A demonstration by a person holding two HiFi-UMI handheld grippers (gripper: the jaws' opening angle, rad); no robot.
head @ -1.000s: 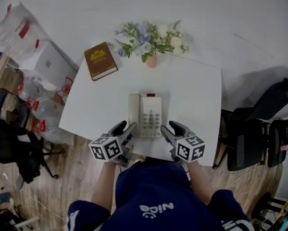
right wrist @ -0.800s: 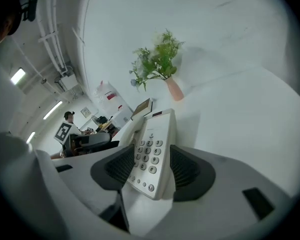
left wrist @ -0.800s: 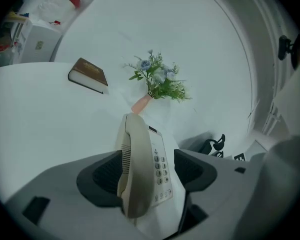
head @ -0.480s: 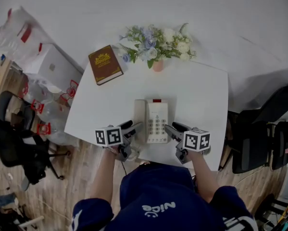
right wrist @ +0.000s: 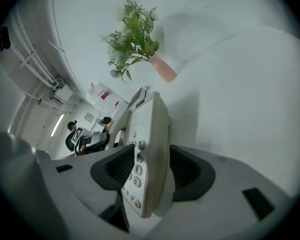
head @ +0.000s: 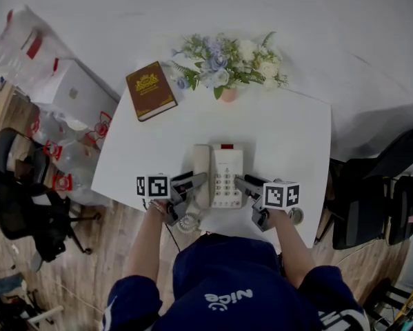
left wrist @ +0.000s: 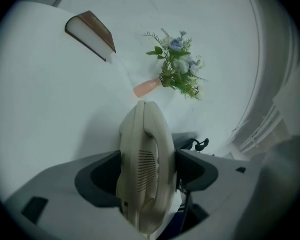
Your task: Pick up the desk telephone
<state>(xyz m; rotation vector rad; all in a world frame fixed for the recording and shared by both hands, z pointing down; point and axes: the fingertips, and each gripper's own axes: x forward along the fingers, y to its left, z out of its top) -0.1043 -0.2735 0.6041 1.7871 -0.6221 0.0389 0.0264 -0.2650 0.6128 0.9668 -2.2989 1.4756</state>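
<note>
Down come both grippers, jaws just opened: left gripper straddles the handset of the cream plastic desk telephone lying lengthwise ahead, right gripper its keypad edge, neither clamped.

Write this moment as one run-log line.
left gripper, right gripper: jaws just opened, astride cream plastic desk telephone | telephone: on white table

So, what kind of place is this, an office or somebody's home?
Probably an office or work room, not a home. A desk telephone sits on a plain white table, and a black office chair on wheels stands beside it on the wood floor.
</note>
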